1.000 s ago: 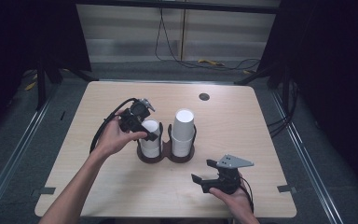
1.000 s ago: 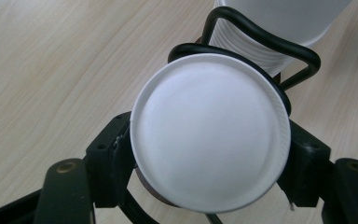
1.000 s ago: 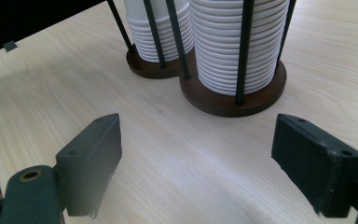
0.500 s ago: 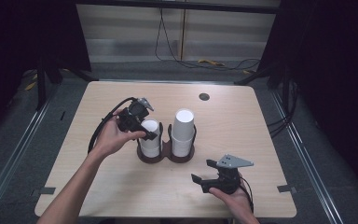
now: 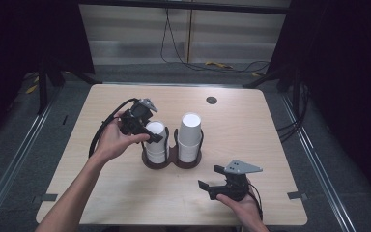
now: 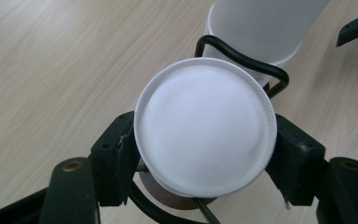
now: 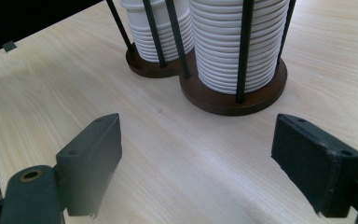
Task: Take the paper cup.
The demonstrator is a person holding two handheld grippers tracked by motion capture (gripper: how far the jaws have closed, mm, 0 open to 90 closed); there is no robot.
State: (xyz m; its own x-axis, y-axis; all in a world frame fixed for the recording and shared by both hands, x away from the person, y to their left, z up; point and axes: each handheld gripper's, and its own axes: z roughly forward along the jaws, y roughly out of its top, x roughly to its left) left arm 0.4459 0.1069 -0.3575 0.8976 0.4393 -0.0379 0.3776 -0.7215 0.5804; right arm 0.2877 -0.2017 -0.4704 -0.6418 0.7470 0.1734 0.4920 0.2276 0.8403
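Observation:
Two stacks of white paper cups stand in a dark wire holder (image 5: 171,163) at the table's middle. The left stack (image 5: 156,145) is lower than the right stack (image 5: 190,137). My left gripper (image 5: 150,137) comes in from the left, and its jaws have just been closing. They are shut on the top cup (image 6: 205,130) of the left stack, one pad on each side of its round white end. My right gripper (image 5: 209,177) rests open near the front edge, its jaws (image 7: 200,158) empty and aimed at the holder's base (image 7: 223,98).
A small dark round grommet (image 5: 211,100) sits in the tabletop at the back right. Cables trail from both grippers. The light wooden table (image 5: 270,130) has dark floor and rails around it.
The left jaws have closed in on the top cup of the left stack. Both hands have barely moved.

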